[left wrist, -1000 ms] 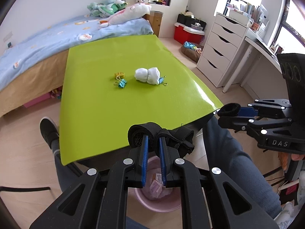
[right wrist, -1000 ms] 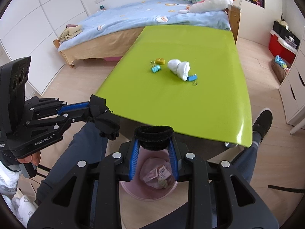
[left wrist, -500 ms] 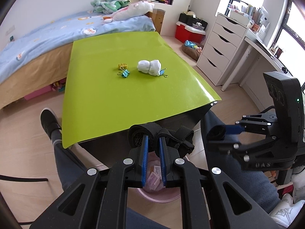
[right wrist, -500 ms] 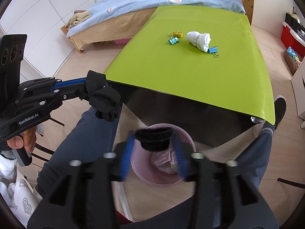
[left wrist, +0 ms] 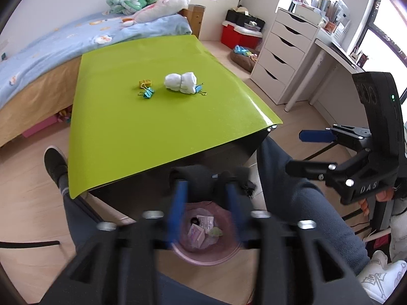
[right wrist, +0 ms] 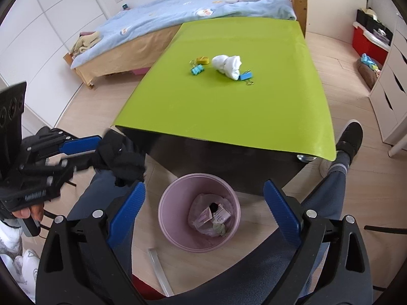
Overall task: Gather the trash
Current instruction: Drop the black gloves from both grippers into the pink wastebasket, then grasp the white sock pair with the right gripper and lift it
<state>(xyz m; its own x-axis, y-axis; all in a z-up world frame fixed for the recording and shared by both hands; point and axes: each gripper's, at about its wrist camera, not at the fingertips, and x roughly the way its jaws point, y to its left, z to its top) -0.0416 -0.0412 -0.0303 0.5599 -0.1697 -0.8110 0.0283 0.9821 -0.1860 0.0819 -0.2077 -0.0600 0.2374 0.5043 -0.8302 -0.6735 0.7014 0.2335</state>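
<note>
A pink trash bin stands on the floor under the near edge of the green table. It holds wrappers and a small dark thing. My right gripper hangs over the bin, its jaws opening wide, nothing between them. My left gripper is blurred and its jaws are opening. A black cloth still clings at its fingertips, above and left of the bin. A white wad lies mid-table.
Binder clips lie around the wad: a teal one, a yellow one and a blue one. A person's legs flank the bin, one shoe by the table. A bed stands behind the table and white drawers to the right.
The right jaws spread wide and the black ring they held is gone from them. The left jaws moved apart around the black cloth. Both views shifted nearer the bin.
</note>
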